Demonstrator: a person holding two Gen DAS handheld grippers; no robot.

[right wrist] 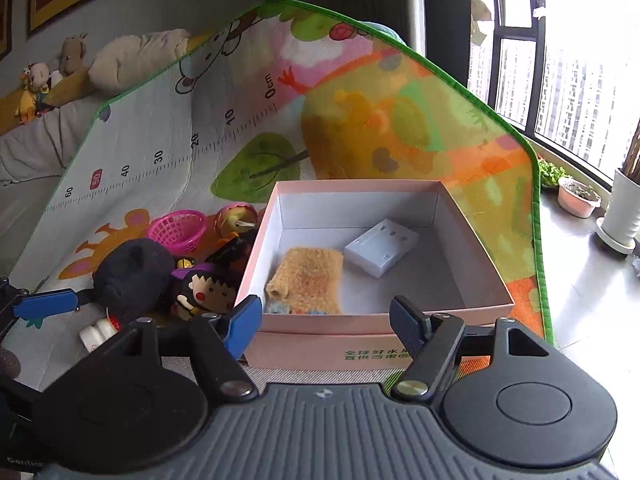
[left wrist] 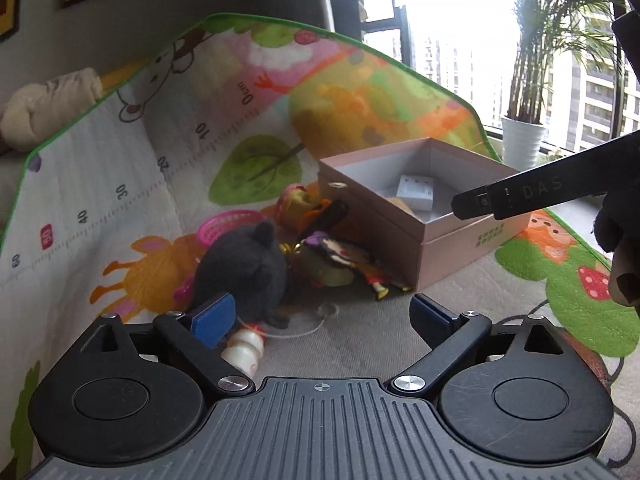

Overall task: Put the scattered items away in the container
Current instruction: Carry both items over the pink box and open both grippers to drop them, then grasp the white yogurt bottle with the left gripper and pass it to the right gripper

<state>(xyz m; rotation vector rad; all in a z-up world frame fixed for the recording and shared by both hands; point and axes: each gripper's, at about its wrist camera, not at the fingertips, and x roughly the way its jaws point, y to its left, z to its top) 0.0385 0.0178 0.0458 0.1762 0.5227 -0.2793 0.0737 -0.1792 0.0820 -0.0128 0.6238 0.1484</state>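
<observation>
A pink cardboard box (right wrist: 476, 280) (left wrist: 460, 236) stands open on the play mat. Inside lie an orange fuzzy cloth (right wrist: 310, 280) and a white plastic case (right wrist: 380, 248) (left wrist: 417, 192). Left of the box lies a pile: a black plush (left wrist: 244, 268) (right wrist: 132, 272), a cartoon-girl doll (left wrist: 340, 258) (right wrist: 204, 290), a pink basket (right wrist: 178, 230) (left wrist: 224, 230), an apple toy (right wrist: 236, 218) and a white beaded toy (left wrist: 244, 346) (right wrist: 96, 332). My left gripper (left wrist: 324, 318) is open and empty, low before the pile. My right gripper (right wrist: 326, 320) is open and empty over the box's near rim.
The colourful play mat (right wrist: 160, 152) folds up behind the pile and box. A bed with plush toys (right wrist: 52, 76) lies at far left. White plant pots (right wrist: 624, 216) (left wrist: 524, 140) stand by the window at right. The right gripper's body (left wrist: 540, 196) shows in the left view.
</observation>
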